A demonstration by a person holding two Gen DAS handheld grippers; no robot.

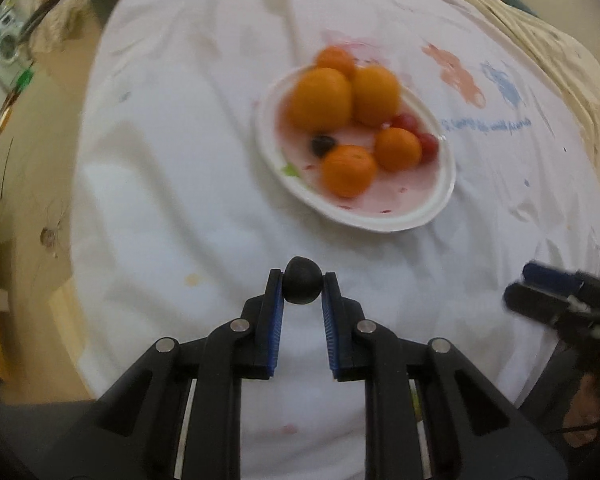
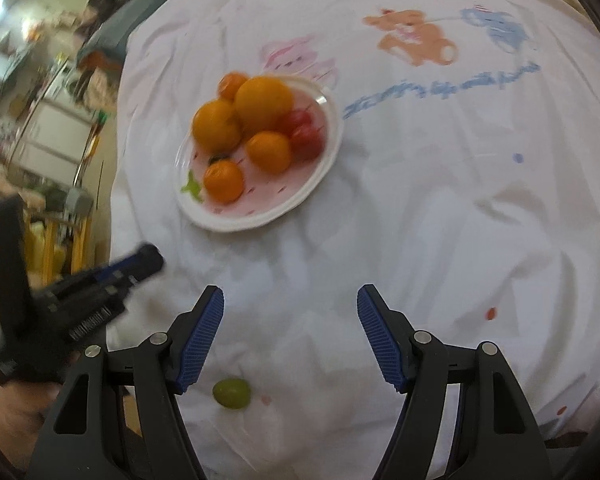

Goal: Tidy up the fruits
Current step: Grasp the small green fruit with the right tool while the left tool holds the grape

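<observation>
While our left gripper (image 1: 302,278) pinches a dark grape (image 1: 302,281) short of the plate (image 1: 440,204) of oranges (image 1: 320,100), our right gripper (image 2: 290,300) gapes. A green grape (image 2: 231,393) lies on the cloth (image 2: 420,220) beneath it

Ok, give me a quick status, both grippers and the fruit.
Left gripper shut on dark grape. Right gripper open, green grape on the cloth below it. Plate holds oranges, red fruit. Path looks clear.
</observation>
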